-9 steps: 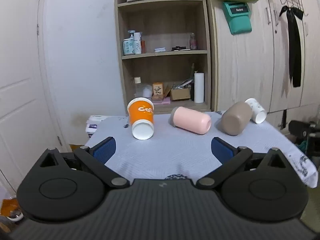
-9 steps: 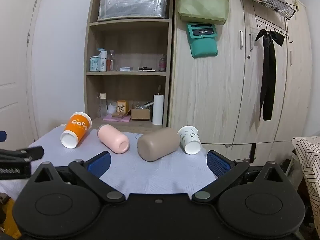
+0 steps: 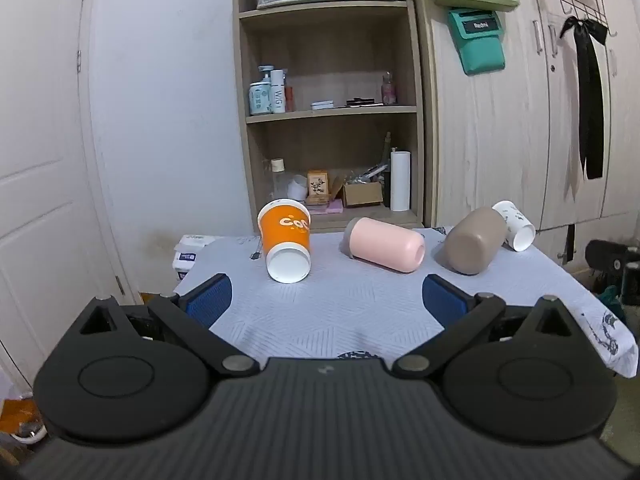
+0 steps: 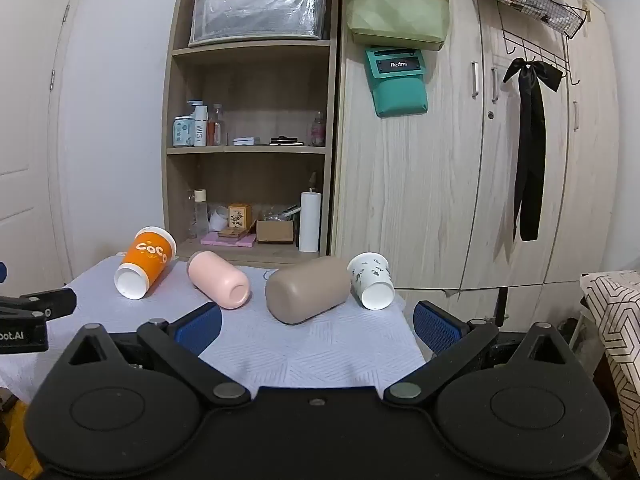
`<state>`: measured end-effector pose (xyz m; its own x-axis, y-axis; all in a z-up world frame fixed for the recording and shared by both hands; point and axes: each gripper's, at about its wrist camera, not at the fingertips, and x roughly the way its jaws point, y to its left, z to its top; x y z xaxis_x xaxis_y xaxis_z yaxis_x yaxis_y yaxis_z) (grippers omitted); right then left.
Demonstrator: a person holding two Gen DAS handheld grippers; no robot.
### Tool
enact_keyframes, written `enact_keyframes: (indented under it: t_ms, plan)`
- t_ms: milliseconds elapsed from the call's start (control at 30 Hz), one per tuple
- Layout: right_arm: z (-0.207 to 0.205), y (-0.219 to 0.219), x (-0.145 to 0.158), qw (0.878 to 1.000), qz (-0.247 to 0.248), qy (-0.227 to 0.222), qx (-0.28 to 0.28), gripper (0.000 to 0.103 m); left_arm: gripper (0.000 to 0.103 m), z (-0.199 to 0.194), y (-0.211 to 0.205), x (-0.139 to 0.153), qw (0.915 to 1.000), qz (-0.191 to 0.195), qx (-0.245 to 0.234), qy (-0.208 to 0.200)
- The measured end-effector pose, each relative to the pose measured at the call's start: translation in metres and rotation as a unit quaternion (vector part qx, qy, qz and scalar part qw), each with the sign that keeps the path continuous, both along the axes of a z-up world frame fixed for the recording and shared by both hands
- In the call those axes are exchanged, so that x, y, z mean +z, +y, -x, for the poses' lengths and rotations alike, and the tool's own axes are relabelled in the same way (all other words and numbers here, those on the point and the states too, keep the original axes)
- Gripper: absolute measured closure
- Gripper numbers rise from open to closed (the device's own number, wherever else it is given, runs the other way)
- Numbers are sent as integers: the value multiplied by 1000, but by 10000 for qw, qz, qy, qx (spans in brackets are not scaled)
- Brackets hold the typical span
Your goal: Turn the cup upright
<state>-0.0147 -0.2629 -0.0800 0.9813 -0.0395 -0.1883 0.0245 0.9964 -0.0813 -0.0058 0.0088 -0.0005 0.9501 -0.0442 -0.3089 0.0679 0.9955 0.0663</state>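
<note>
Four cups lie on their sides in a row along the far edge of a bench (image 3: 360, 312) covered with a pale blue patterned cloth; nearest the far left corner is an orange paper cup with white lettering (image 3: 286, 240), its white base facing the near edge; beside it, apart, lies a smooth pink tumbler (image 3: 386, 244); then a taupe rounded tumbler (image 3: 474, 246), touching or nearly touching a small white paper cup with a dark leaf print (image 3: 514, 226) at the far right corner.

The left claw (image 3: 326, 300) hovers above the near edge with its blue-padded fingers spread wide and holding nothing, roughly in line with the orange and pink cups; the right claw (image 4: 316, 324) is likewise wide and empty, facing the taupe tumbler (image 4: 308, 294) and the white cup (image 4: 372, 280).

No cup stands upright yet, so the task seems barely begun. Likely risks: the round tumblers could roll off the far edge if nudged before being gripped; the thin paper cups could crumple under a hard squeeze; lifting the taupe tumbler may knock the white cup off the right corner; the loose cloth may slide or bunch.
</note>
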Motion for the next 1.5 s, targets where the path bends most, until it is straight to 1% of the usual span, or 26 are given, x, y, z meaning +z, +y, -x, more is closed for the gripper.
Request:
enact_keyframes:
  t_ms: [100, 300, 533, 800, 967, 1267, 1500]
  plan:
    - [-3, 0, 2, 10000, -9, 54, 11, 0, 0, 1, 5, 2, 10000, 61, 36, -51]
    - [0, 2, 0, 10000, 50, -8, 40, 0, 0, 4, 8, 3, 9999, 48, 61, -131]
    - [9, 6, 2, 9994, 18, -340, 113, 0, 0, 8, 7, 4, 9999, 74, 14, -151]
    - [17, 8, 4, 9976, 90, -676, 71, 0, 0, 8, 5, 3, 9999, 48, -29, -114]
    - [15, 10, 3, 9977, 148, -665, 34, 0, 0, 7, 5, 2, 9999, 41, -35, -95]
    - [12, 13, 1, 9982, 218, -561, 5, 0, 0, 2, 5, -3, 9999, 41, -48, 108]
    - [12, 11, 2, 9982, 232, -560, 9, 0, 0, 4, 5, -5, 9999, -15, -63, 126]
